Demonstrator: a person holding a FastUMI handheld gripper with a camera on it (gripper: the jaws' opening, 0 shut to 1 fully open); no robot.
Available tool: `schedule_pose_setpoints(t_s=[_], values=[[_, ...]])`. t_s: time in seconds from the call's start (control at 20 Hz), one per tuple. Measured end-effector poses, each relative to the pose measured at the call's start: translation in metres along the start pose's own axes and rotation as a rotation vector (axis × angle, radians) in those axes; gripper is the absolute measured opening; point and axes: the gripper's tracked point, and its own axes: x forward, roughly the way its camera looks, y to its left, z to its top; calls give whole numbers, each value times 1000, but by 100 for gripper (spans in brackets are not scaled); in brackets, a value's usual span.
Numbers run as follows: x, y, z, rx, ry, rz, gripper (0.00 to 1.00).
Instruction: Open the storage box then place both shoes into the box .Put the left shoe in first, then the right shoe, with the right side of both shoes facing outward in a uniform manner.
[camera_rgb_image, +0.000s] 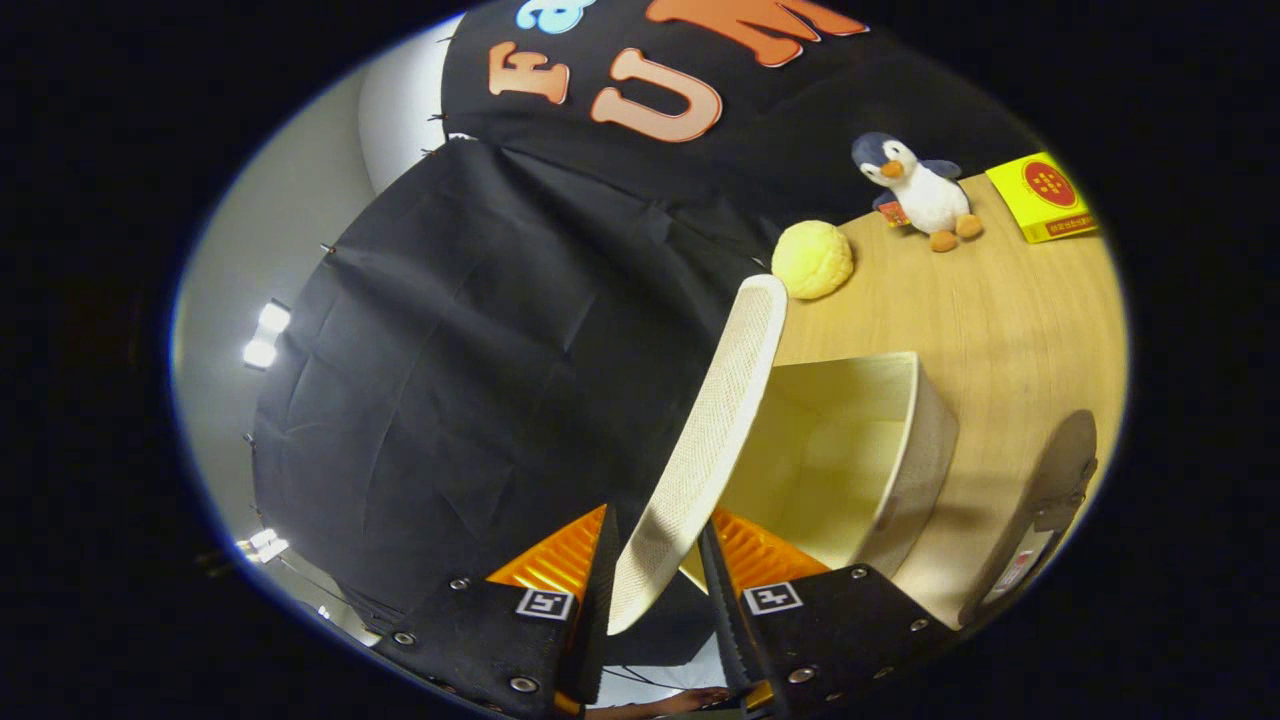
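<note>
Claw (655, 590) fingers sit on either side of the raised lid (705, 450) of the storage box (880, 450), and they seem to pinch its edge, though contact is hard to confirm. Its lid stands up and the pale interior is bare. On the desk (1000, 320), a dark shoe (1040, 510) lies just beside the box; a yellow ball (812, 260), a toy penguin (915, 190) and a yellow packet (1045, 198) rest beyond it.

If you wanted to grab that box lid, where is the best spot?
Its thin free edge, approached edge-on from the open side. The lid stands raised above the storage box, flat and slim, and the hand-held gripper already has a finger on each face.
</note>
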Motion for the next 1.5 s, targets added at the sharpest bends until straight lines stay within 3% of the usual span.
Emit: schedule_pose_setpoints(t_s=[0.35, 0.7, 0.95, 1.2, 1.3, 1.5], values=[[46, 68, 6, -33, -65, 10, 20], [122, 107, 5, -86, -29, -15, 20], [180, 109, -10, -61, 24, -64, 20], [185, 90, -26, -94, 69, -98, 69], [181, 79, -31, -142, 88, -150, 78], [154, 34, -21, -265, 73, -263, 79]])
